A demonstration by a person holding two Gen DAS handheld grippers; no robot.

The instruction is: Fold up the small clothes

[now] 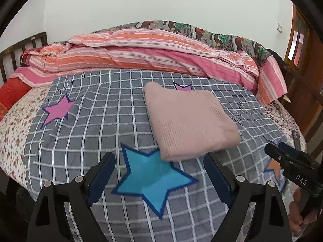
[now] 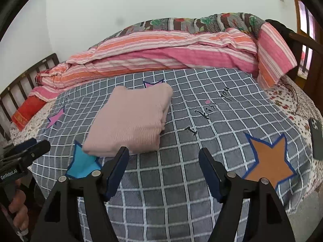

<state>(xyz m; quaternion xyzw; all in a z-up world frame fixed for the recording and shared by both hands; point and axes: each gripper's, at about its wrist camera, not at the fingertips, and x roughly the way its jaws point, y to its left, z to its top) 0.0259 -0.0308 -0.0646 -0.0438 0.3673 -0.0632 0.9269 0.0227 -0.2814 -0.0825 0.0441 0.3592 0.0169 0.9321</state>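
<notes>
A pale pink knit garment (image 1: 187,121) lies folded into a thick rectangle on the grey checked blanket (image 1: 105,109); it also shows in the right wrist view (image 2: 131,121). My left gripper (image 1: 159,157) is open and empty, just short of the garment's near edge, above a blue star patch (image 1: 151,177). My right gripper (image 2: 163,153) is open and empty, near the garment's near right corner. Each gripper shows in the other's view: the right one (image 1: 282,151) at the right edge, the left one (image 2: 36,143) at the left edge; their jaws there cannot be told.
A rolled pink and orange striped quilt (image 1: 141,56) lies along the far side of the bed. A dark wooden headboard (image 2: 26,76) stands at the left, a wooden door (image 1: 302,46) at the right. A dark phone (image 2: 317,139) lies on the floral sheet at the right edge.
</notes>
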